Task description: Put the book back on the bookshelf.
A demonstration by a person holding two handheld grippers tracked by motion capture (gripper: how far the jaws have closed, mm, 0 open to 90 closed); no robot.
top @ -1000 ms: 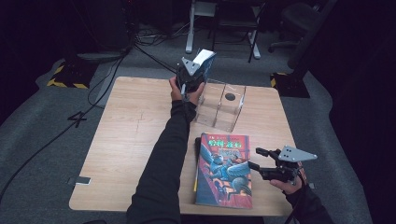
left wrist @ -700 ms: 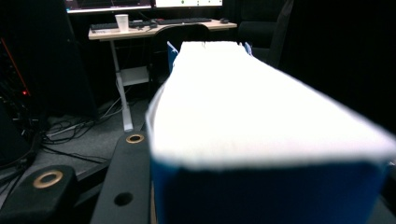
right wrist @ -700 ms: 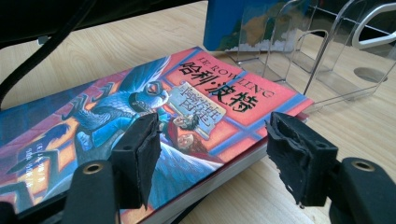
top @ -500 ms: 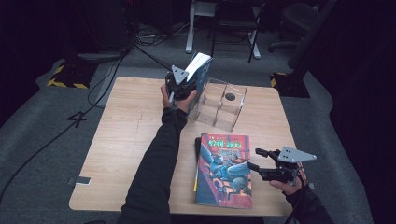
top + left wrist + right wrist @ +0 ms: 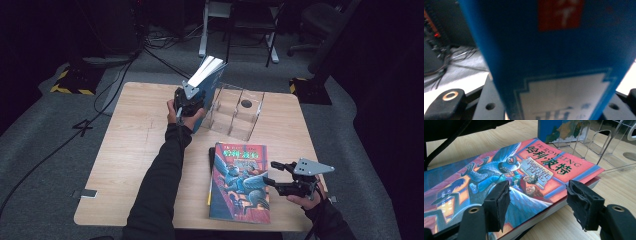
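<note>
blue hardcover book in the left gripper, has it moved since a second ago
Yes: the blue hardcover book has come down and leftward, toward the left end of the clear acrylic rack.

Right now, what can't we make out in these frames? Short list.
- Left gripper pads: the blue book covers them in the left gripper view; contact unseen.
- Blue book's lower edge: high view, hidden behind hand and gripper, so whether it is in the clear rack is unclear.
- Blue book's title: blurred, cut off at the bottom edge.
- Dark thing under the red book: mostly covered by the book.
</note>
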